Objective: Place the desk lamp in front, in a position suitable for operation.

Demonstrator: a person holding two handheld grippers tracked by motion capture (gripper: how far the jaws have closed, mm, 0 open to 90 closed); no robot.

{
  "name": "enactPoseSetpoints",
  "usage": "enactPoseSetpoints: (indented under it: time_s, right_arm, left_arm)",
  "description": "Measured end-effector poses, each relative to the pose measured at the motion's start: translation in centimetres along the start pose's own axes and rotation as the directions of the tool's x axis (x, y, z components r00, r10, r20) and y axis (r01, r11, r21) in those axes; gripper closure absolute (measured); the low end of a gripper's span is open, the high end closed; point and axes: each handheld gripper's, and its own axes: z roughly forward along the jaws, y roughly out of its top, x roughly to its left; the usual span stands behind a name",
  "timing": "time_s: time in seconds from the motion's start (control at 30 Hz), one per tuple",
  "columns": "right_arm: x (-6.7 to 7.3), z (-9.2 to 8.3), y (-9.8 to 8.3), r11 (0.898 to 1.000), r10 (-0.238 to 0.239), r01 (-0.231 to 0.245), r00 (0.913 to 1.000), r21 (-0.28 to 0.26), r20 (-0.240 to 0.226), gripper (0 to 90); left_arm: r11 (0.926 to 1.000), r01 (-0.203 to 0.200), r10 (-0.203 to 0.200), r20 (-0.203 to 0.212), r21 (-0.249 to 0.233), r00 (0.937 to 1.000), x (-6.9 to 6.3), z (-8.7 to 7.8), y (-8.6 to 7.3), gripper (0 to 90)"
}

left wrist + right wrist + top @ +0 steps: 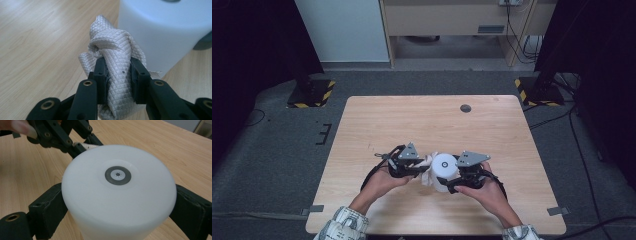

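From the high view, the left tool (421,169) pinches a cloth (428,163) against the 9 o'clock side of a white cylinder (444,170) near the desk's (422,120) 6 o'clock edge, while the right tool (460,176) clamps the cylinder from 3 o'clock. In the left gripper view, the jaws are pressed on the bunched cloth (117,62), touching the cylinder (165,35) wall at 1 o'clock. In the right gripper view, the jaws hug the cylinder (117,195) at both sides. To wipe well, I judge: steady the cylinder, press the cloth flat and sweep round the wall.
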Motion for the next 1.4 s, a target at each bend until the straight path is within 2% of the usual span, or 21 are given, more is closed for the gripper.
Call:
enactPoseSetpoints:
  time_s: [0.1, 0.2, 0.3, 0.37, 0.47, 0.53, 0.67, 0.73, 0.77, 0.9, 1.03, 1.13, 1.2, 1.3, 1.4]
  right_arm:
    - [0.0, 0.0, -0.1, 1.0, 0.001, -0.001, 1.0, -0.004, 0.003, 9.2]
    - [0.0, 0.0, -0.1, 1.0, 0.002, -0.002, 1.0, -0.007, 0.004, 9.2]
    - [0.0, 0.0, -0.2, 1.0, 0.002, -0.002, 1.0, -0.01, 0.006, 9.2]
    - [-0.1, 0.0, -0.2, 1.0, 0.001, -0.001, 1.0, -0.01, 0.007, 9.2]
    - [0.0, 0.0, -0.2, 1.0, 0.0, 0.0, 1.0, -0.011, 0.009, 9.2]
    - [-0.1, 0.0, -0.2, 1.0, 0.0, 0.0, 1.0, -0.012, 0.007, 9.2]
    - [-0.1, -0.1, -0.4, 1.0, 0.0, 0.0, 1.0, -0.016, 0.009, 9.2]
    - [-0.2, -0.2, -0.5, 1.0, 0.003, -0.003, 1.0, -0.02, 0.008, 9.2]
    - [-0.2, -0.2, -0.5, 1.0, 0.005, -0.004, 1.0, -0.021, 0.009, 9.2]
    - [-0.2, -0.2, -0.5, 1.0, 0.003, -0.003, 0.9999, -0.02, 0.012, 9.2]
    - [-0.2, -0.2, -0.5, 1.0, 0.004, -0.004, 0.9999, -0.019, 0.01, 9.2]
    - [-0.2, -0.2, -0.6, 1.0, 0.006, -0.005, 1.0, -0.023, 0.007, 9.2]
    - [-0.2, -0.2, -0.6, 1.0, 0.004, -0.004, 1.0, -0.023, 0.008, 9.2]
    - [-0.1, -0.2, -0.6, 1.0, 0.005, -0.005, 0.9999, -0.024, 0.015, 9.1]
    - [-0.2, -0.2, -0.6, 1.0, 0.005, -0.004, 0.9999, -0.025, 0.014, 9.1]
  left_arm:
    - [0.9986, -0.022, 0.022, 0.013, 0.048, 0.9997, 0.0, 1.0, -0.6, 70.1]
    - [0.9987, -0.014, 0.013, 0.02, 0.05, 0.9997, 0.0, 1.3, -0.8, 70.2]
    - [0.9994, -0.012, 0.012, 0.018, 0.032, 0.9998, 0.0, 0.9, -0.7, 70.3]
    - [0.9998, 0.0, 0.0, 0.011, -0.019, 0.9999, -0.2, 0.1, -0.2, 70.4]
    - [0.9989, 0.01, -0.009, 0.009, -0.046, 0.9999, -0.2, -0.5, 0.1, 70.4]
    - [0.9992, -0.001, 0.001, 0.003, -0.04, 1.0, -0.3, -0.4, 0.2, 70.5]
    - [0.9984, -0.043, 0.042, 0.008, 0.038, 0.9991, -0.6, 0.9, -0.4, 70.5]
    - [0.9975, -0.04, 0.04, 0.012, 0.057, 0.9991, -0.8, 1.5, -0.7, 70.5]
    - [0.9942, -0.06, 0.059, 0.004, 0.089, 0.9982, -0.8, 2.0, -0.8, 70.5]
    - [0.9922, -0.055, 0.055, 0.0, 0.112, 0.9985, -0.6, 2.6, -1.0, 70.5]
    - [0.996, -0.037, 0.036, 0.006, 0.081, 0.9993, -0.4, 2.4, -0.9, 70.5]
    - [0.9997, -0.016, 0.016, 0.0, 0.018, 0.9999, -0.1, 1.5, -0.3, 70.6]
    - [0.9994, 0.015, -0.015, -0.003, -0.03, 0.9999, 0.2, 1.0, 0.3, 70.5]
    - [0.9998, 0.001, -0.001, -0.006, -0.02, 1.0, 0.2, 1.1, 0.5, 70.6]
    - [0.9991, -0.026, 0.026, -0.007, 0.035, 0.9996, 0.1, 1.9, 0.0, 70.6]
